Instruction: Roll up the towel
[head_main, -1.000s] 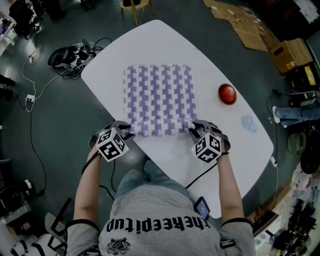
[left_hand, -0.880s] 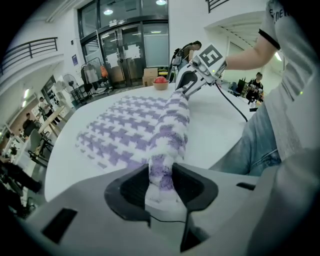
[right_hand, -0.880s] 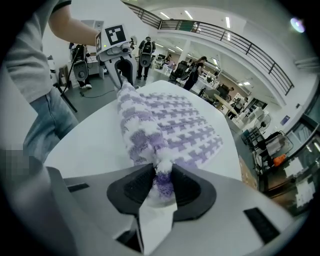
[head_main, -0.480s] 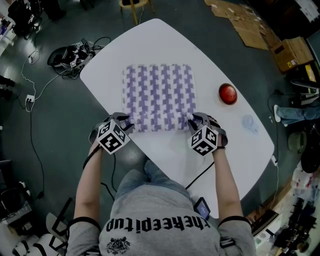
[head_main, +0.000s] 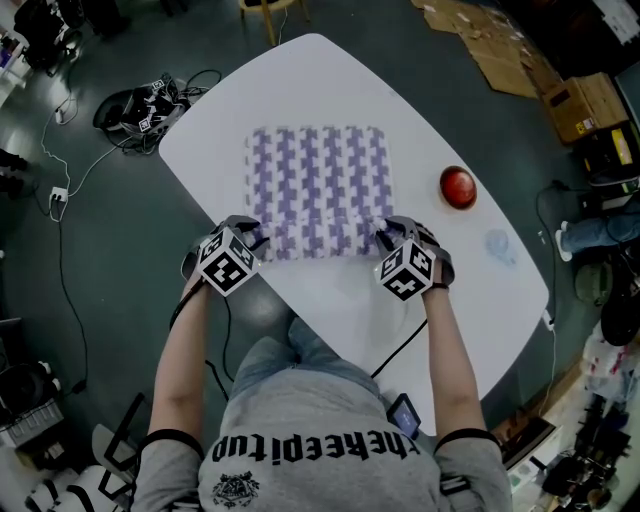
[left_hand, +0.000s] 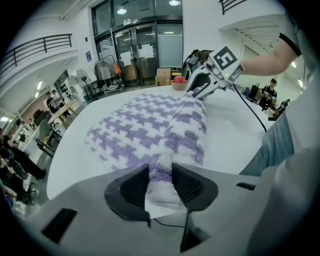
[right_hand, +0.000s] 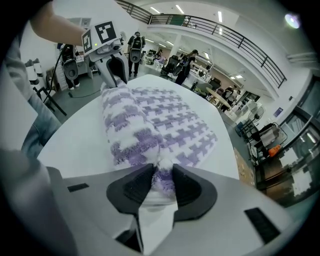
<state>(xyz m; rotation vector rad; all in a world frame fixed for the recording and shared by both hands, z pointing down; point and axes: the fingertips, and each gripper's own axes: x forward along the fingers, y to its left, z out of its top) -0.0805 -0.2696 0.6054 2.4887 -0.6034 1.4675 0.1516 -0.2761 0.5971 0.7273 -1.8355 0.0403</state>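
While the near hem of the towel (head_main: 318, 185) is being turned over into a short, fat roll, each gripper is pinching one end of it.

- Towel: lying flat across the middle of the white tabletop (head_main: 330, 80). The roll is running along the side nearest the person, and the unrolled part is spreading away from them.
- Left gripper (head_main: 255, 238): jaws standing about half closed and clamping the left end of the roll, with pile bunching between the pads.
- Right gripper (head_main: 385, 238): biting the right end the same way. Its jaws have just been opening a little, but the cloth is sitting between the pads and they are pressing on it.
- Red round object (head_main: 458, 187): sitting on the tabletop well apart to the right, not looking to be in the way.

Judging the step in hand as an early turn of the roll, with most of the towel left to take up. Doing it well is looking like a matter of:
- moving both ends forward at an even pace, so the roll is staying square to the towel's sides
- turning the grippers over the roll rather than dragging it, so the flat part is not sliding along the tabletop
- watching the right end, where a loosening pinch could be letting the layers slacken
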